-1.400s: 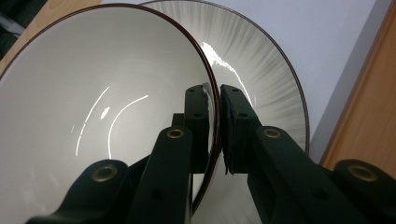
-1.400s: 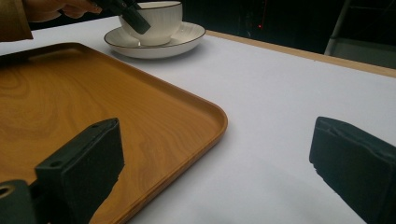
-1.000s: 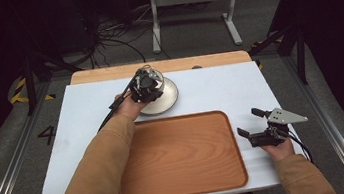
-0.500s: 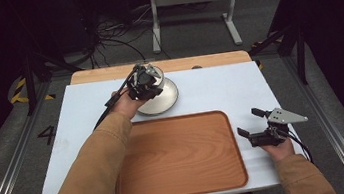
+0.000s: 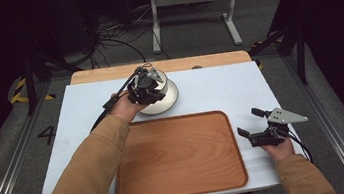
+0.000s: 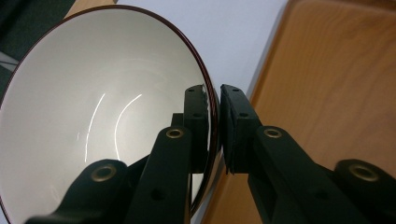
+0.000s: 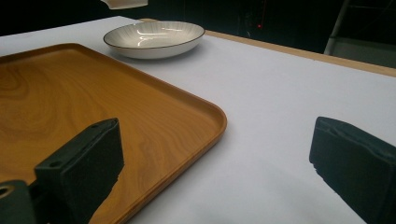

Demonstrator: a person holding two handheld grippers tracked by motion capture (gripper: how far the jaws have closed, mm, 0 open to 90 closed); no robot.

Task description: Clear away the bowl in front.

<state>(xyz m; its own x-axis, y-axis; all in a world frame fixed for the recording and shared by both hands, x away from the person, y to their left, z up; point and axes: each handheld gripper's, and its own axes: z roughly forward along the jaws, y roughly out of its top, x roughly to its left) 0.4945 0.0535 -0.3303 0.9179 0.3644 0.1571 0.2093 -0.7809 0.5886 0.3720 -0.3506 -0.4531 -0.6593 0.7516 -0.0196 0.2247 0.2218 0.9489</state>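
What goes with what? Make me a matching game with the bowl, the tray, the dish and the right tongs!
Things:
1. white bowl with a dark red rim
2. rectangular brown wooden tray
3. right tongs
4. shallow white striped dish

States:
A. wide open, holding nothing
B. pinched at its rim by the left tongs
C. nothing lying on it
D. sitting on the white table beyond the tray

Pairs: 1-B, 2-C, 3-A, 4-D
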